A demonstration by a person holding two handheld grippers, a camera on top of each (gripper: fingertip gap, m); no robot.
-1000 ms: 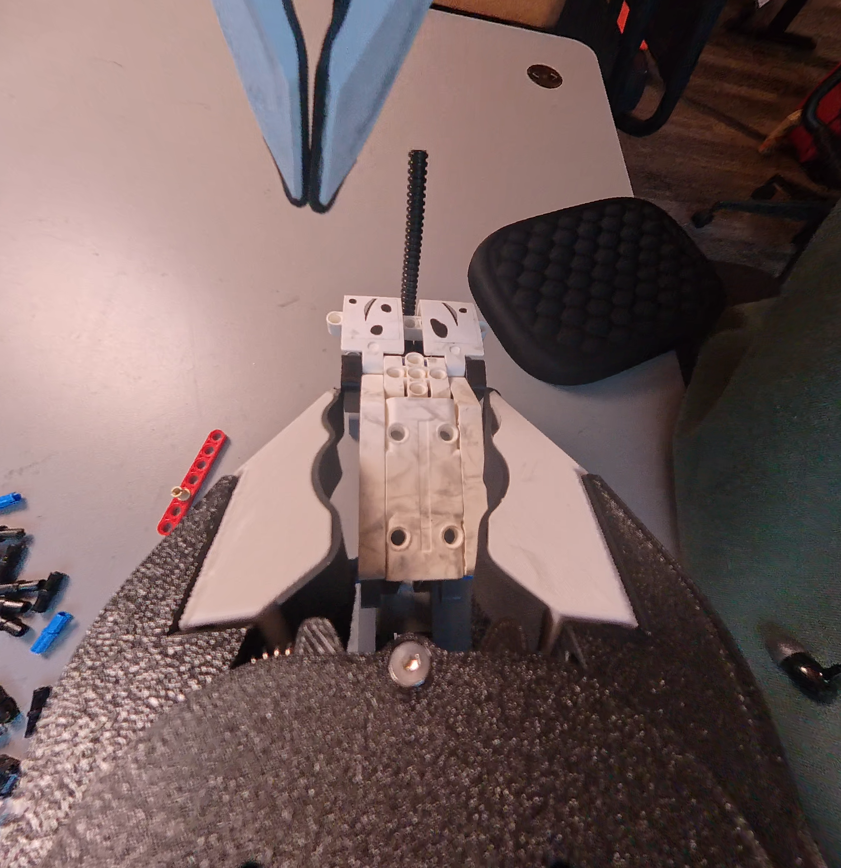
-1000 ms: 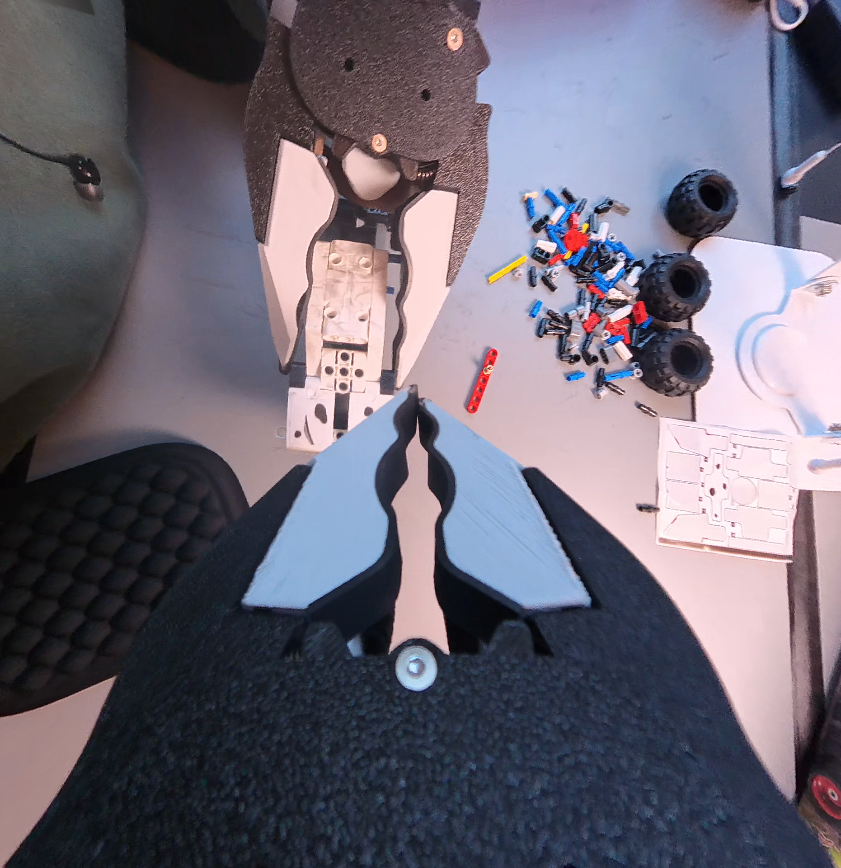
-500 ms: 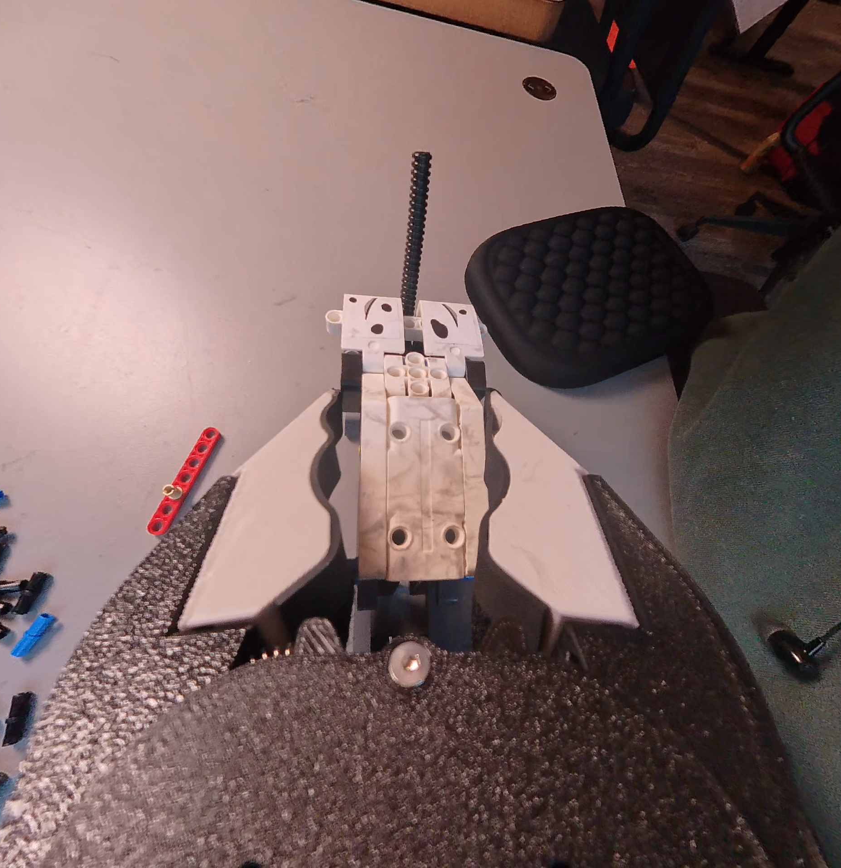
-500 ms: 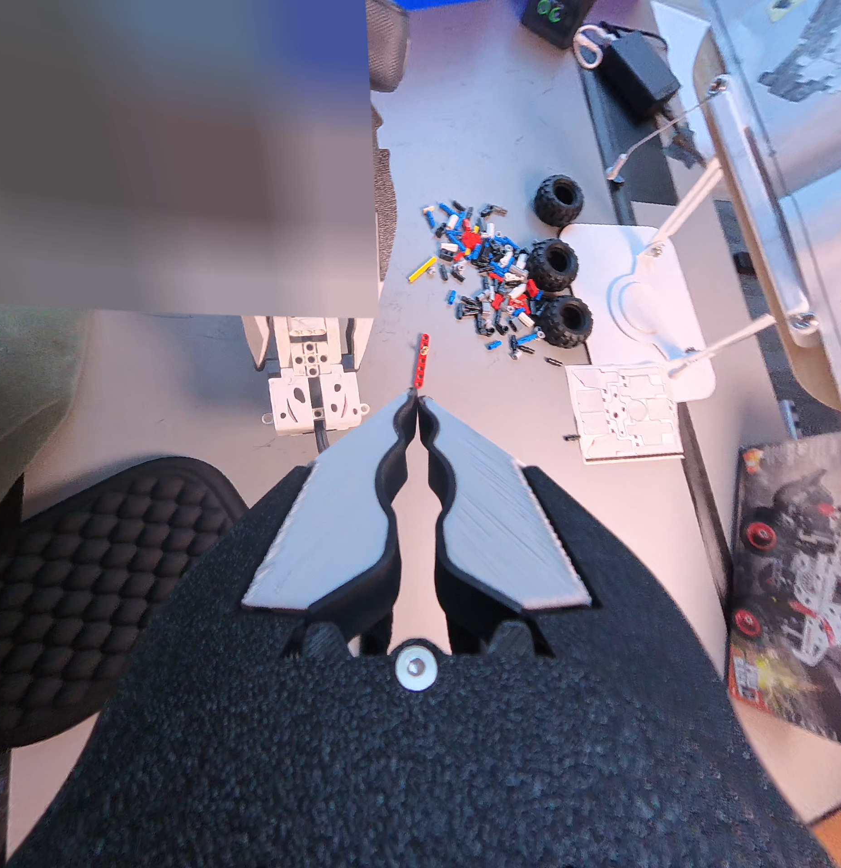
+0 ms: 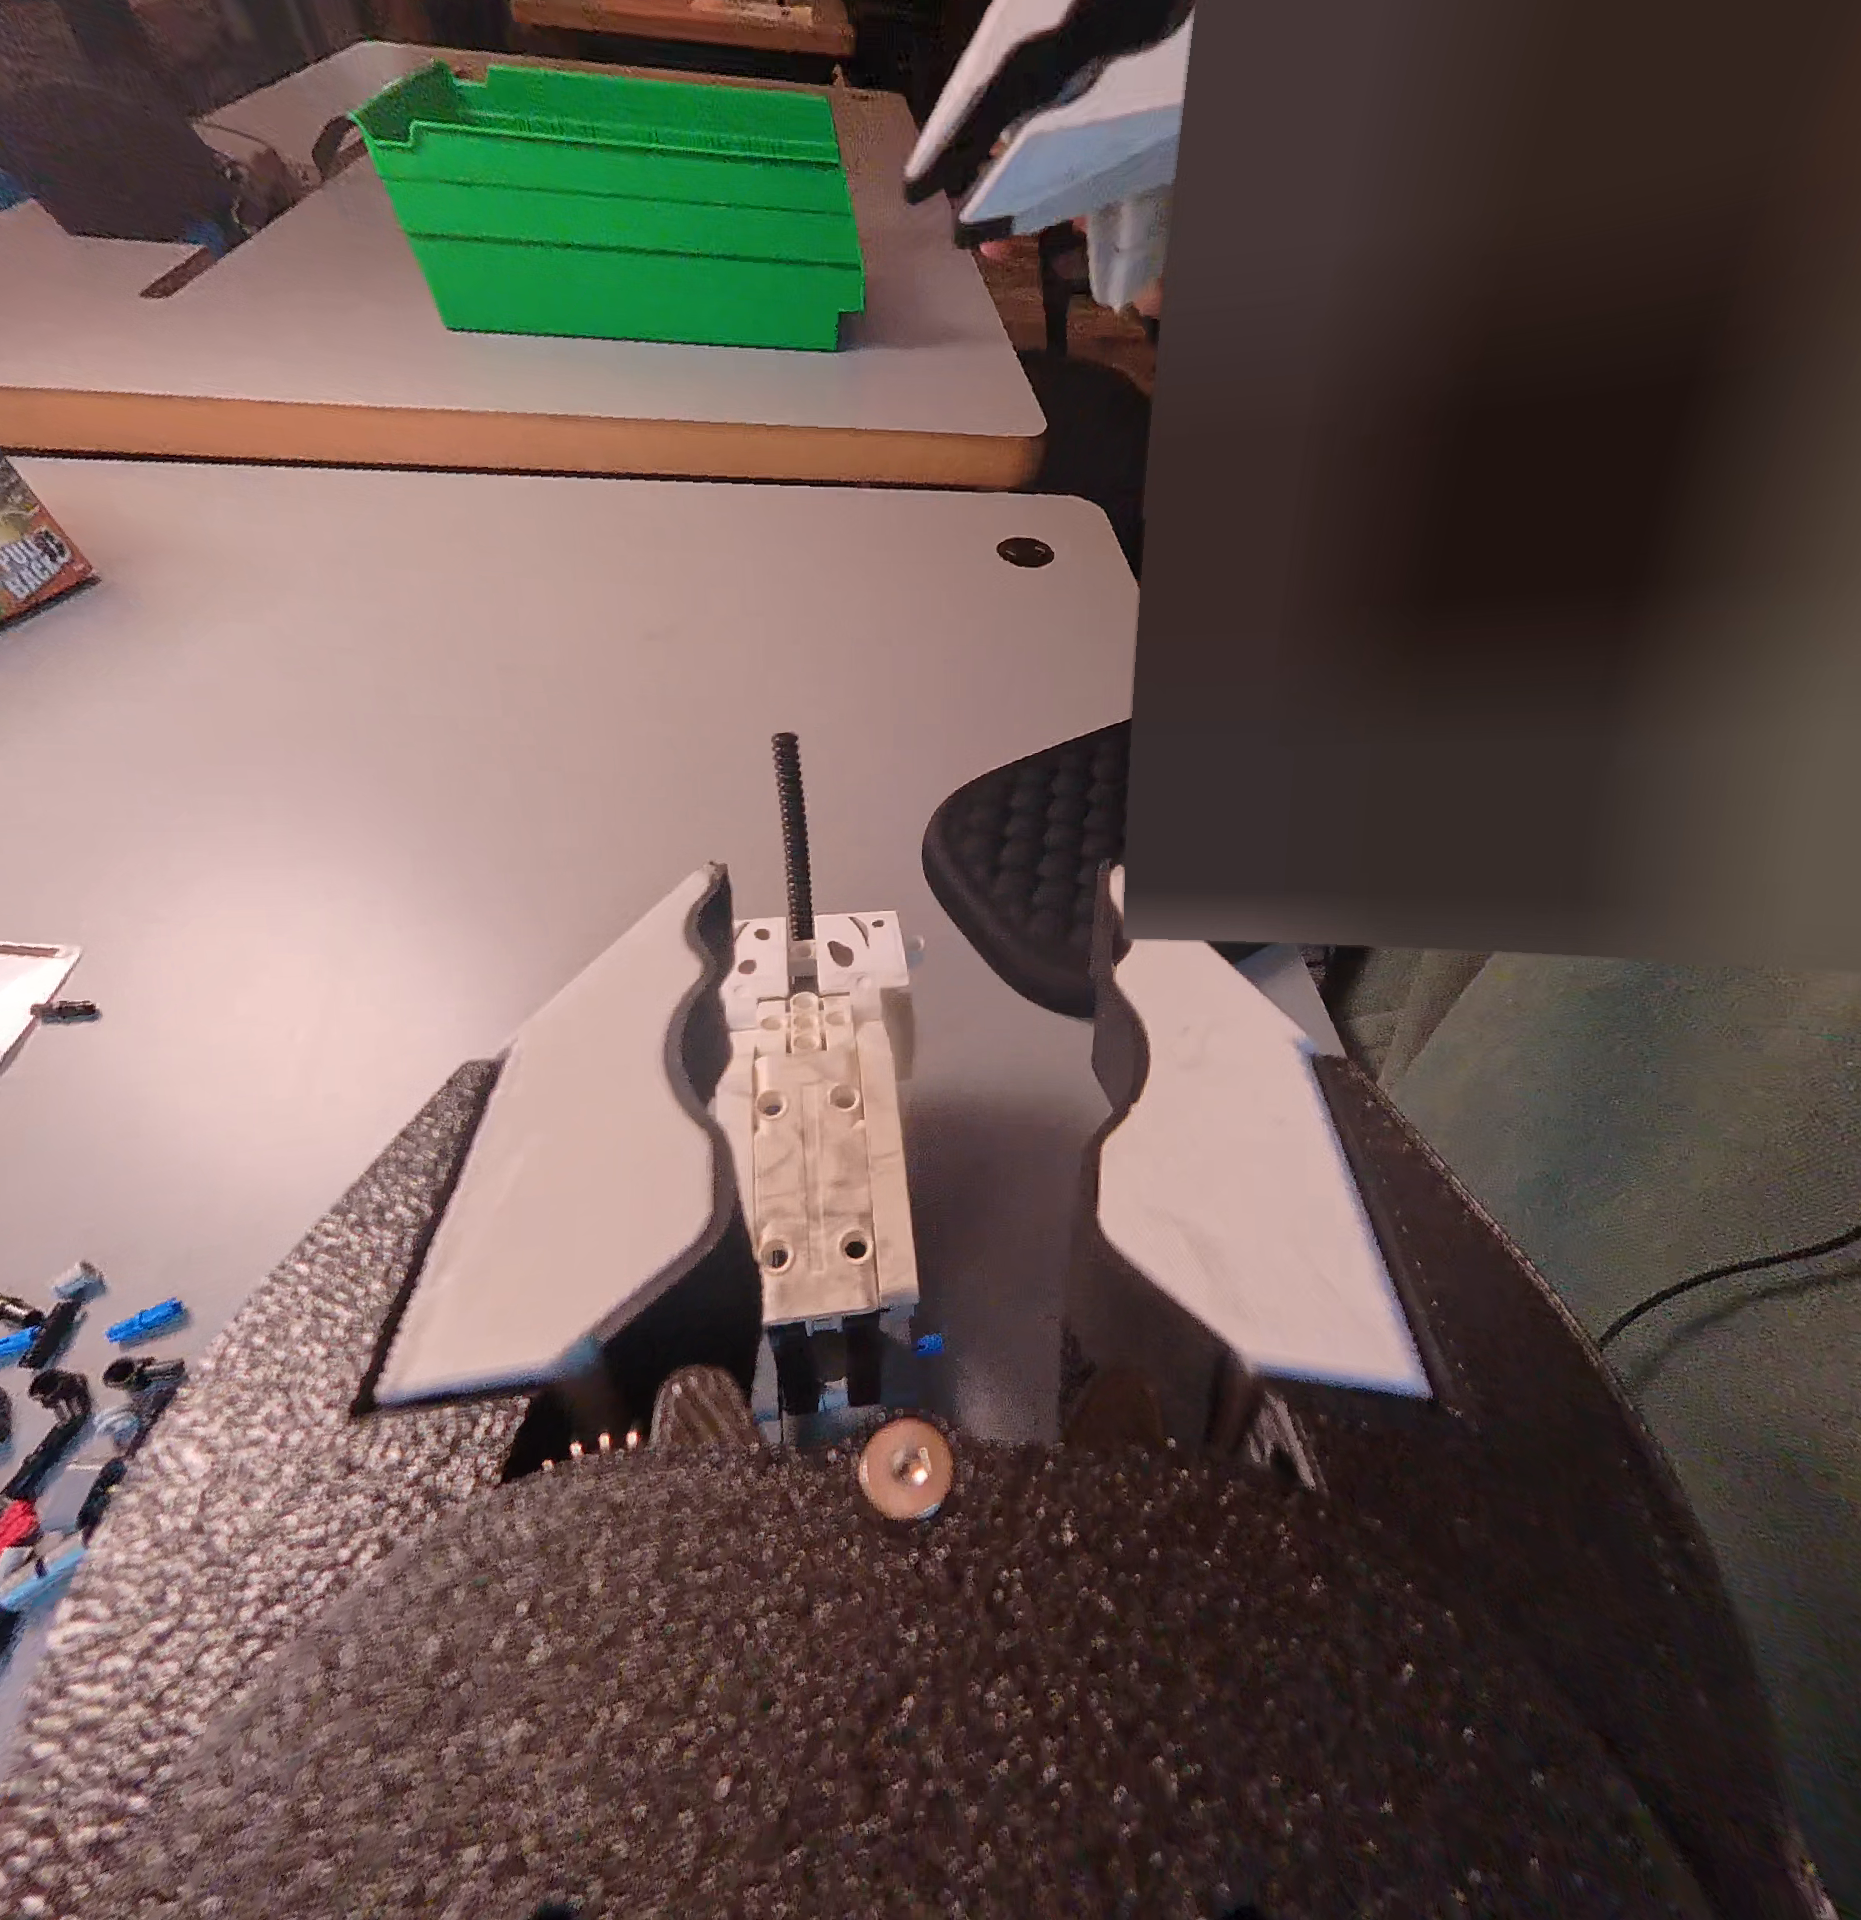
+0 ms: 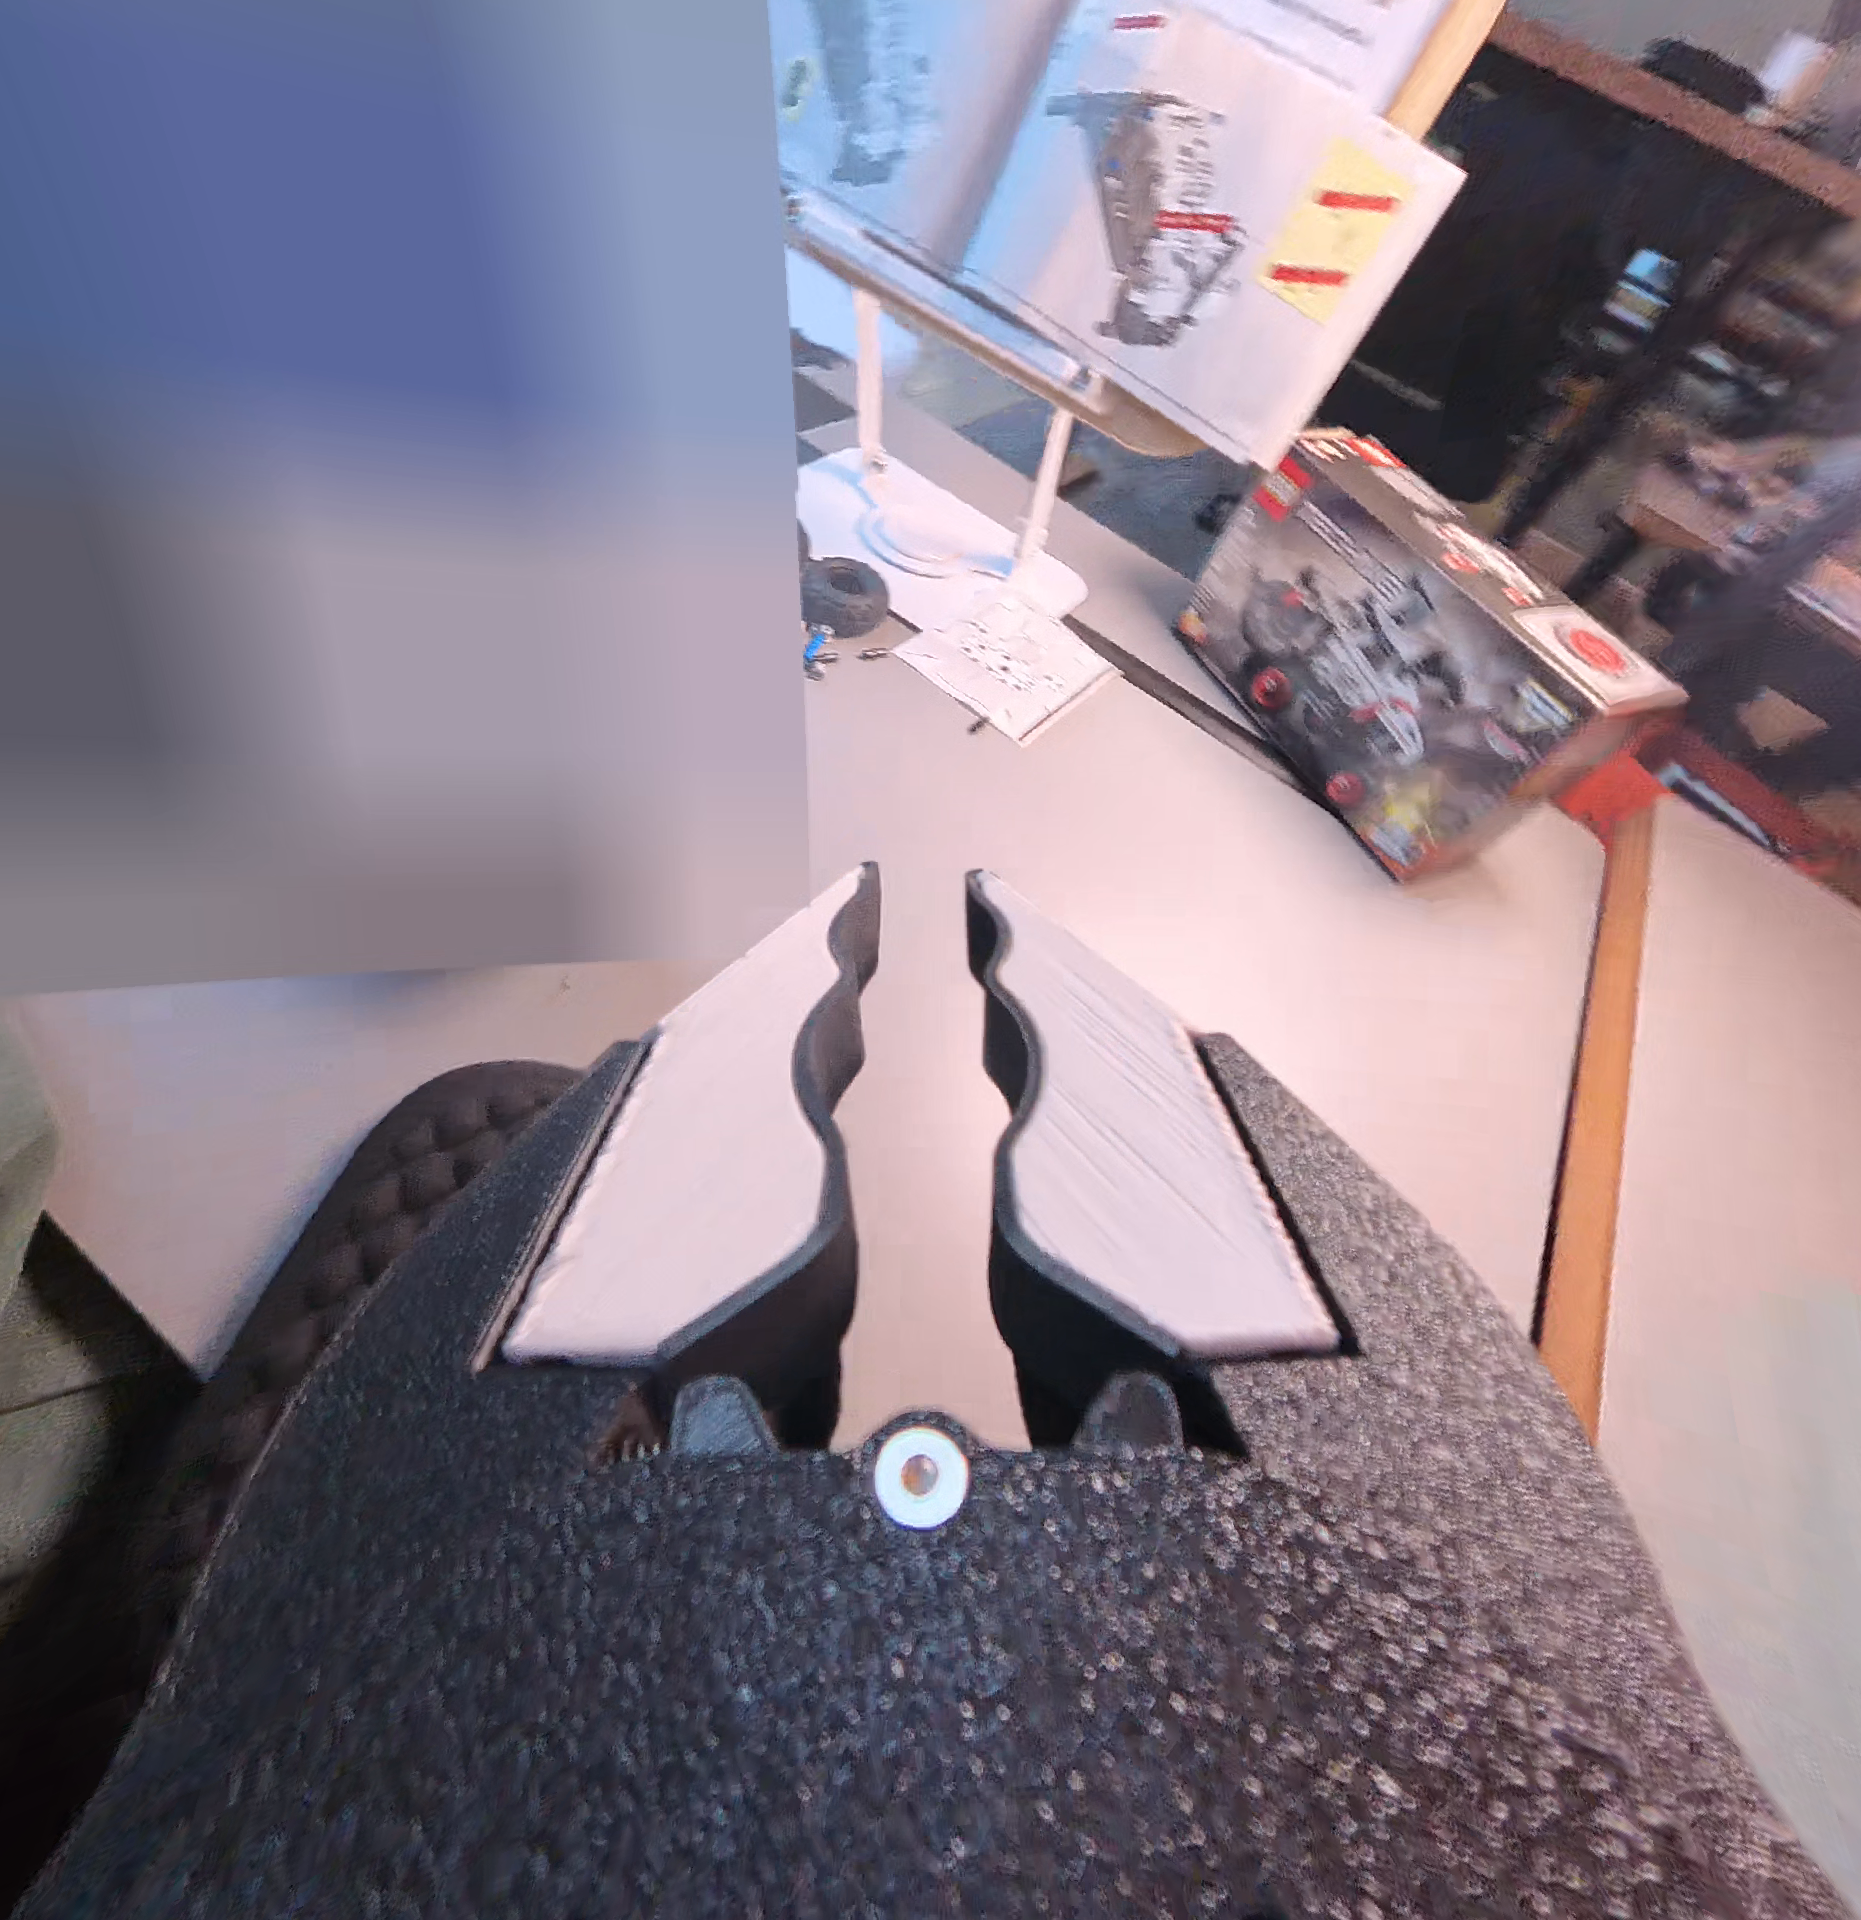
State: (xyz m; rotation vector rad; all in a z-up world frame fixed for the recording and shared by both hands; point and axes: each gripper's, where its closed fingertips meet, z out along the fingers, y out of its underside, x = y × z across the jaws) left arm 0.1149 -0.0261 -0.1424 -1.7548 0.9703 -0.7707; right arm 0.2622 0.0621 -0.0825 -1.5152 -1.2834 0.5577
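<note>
left wrist view: left claw [image 5: 910, 883] spread around brick model [image 5: 827, 1132].

Both wrist views look forward, close over the same grey table [image 5: 406, 727], facing different ways.

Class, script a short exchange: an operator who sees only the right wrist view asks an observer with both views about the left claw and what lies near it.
Operator: I see only the right claw, open with nothing in it. How does the left claw stand?
Observer: The left claw is wide open, with a white brick assembly lying on the table between its fingers.
Operator: Is the assembly centred in the gap?
Observer: No. It sits close against one finger, and a clear gap separates it from the other.
</note>
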